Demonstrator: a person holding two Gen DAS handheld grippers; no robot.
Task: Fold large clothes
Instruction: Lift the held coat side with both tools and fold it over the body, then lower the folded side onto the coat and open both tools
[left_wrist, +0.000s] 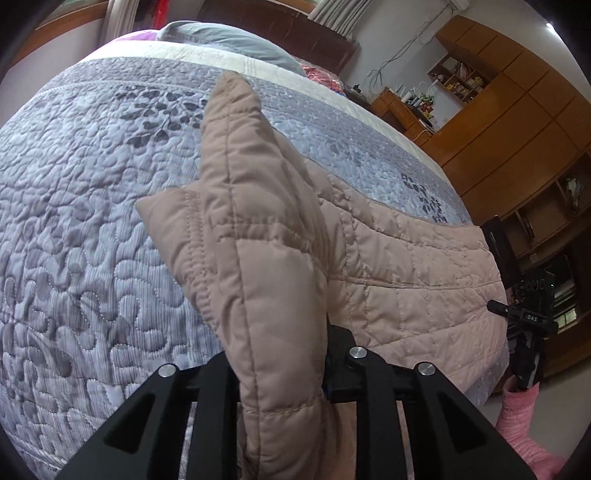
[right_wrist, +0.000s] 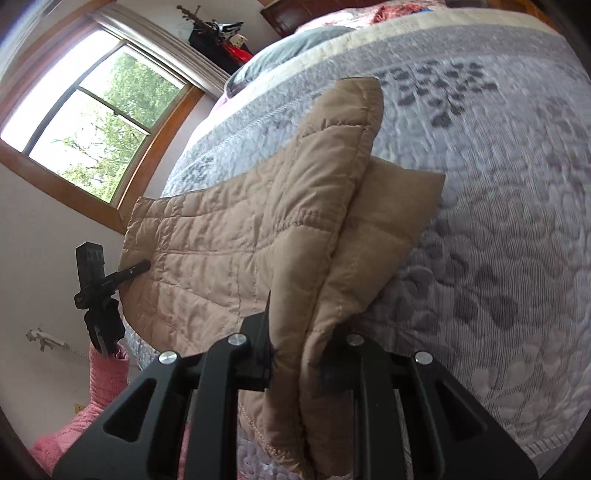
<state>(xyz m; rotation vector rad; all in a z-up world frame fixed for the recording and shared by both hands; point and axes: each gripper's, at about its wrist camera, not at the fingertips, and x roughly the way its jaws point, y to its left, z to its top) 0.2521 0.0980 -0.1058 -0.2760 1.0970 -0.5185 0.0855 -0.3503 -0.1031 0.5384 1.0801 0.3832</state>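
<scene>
jacket (left_wrist: 266, 240) on bed (left_wrist: 92, 221) | L gripper (left_wrist: 284, 373) + R gripper (right_wrist: 303, 354) angled down, fingers pinching its folds

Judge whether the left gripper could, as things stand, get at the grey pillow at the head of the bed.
Probably not yet: the left gripper is shut on the tan quilted jacket, which also stands between it and the grey pillow far across the quilt.

A light brown jacket (left_wrist: 280, 266) with stitched squares is seen on a pale purple-grey bedspread (left_wrist: 92, 206) that is marked with darker grey leaves, beside a pink sleeve (right_wrist: 107, 373).
</scene>
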